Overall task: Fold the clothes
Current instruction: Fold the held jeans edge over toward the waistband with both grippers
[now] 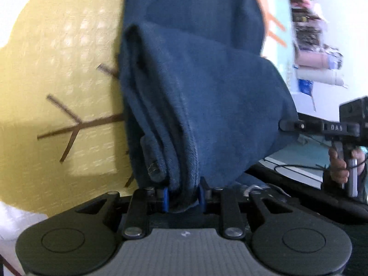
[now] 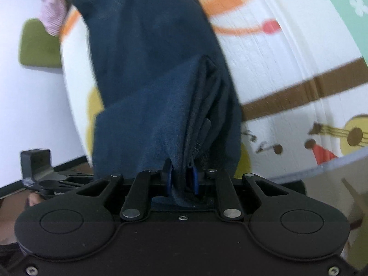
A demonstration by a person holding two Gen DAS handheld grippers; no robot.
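Note:
A dark blue garment (image 1: 195,87) hangs lifted between both grippers, folded into several layers. My left gripper (image 1: 182,195) is shut on one bunched edge of it, the cloth pinched between the blue pads. My right gripper (image 2: 181,179) is shut on another edge of the same garment (image 2: 156,80), which drapes over the fingers. The right gripper also shows at the right of the left wrist view (image 1: 340,126), held in a hand. The left gripper shows at the lower left of the right wrist view (image 2: 43,179).
A play mat lies below, yellow with brown branch marks (image 1: 57,80) and white with orange, brown and guitar prints (image 2: 287,69). A pink cloth (image 2: 54,11) lies at the far left. Cluttered rolls and items (image 1: 317,64) stand at the far right.

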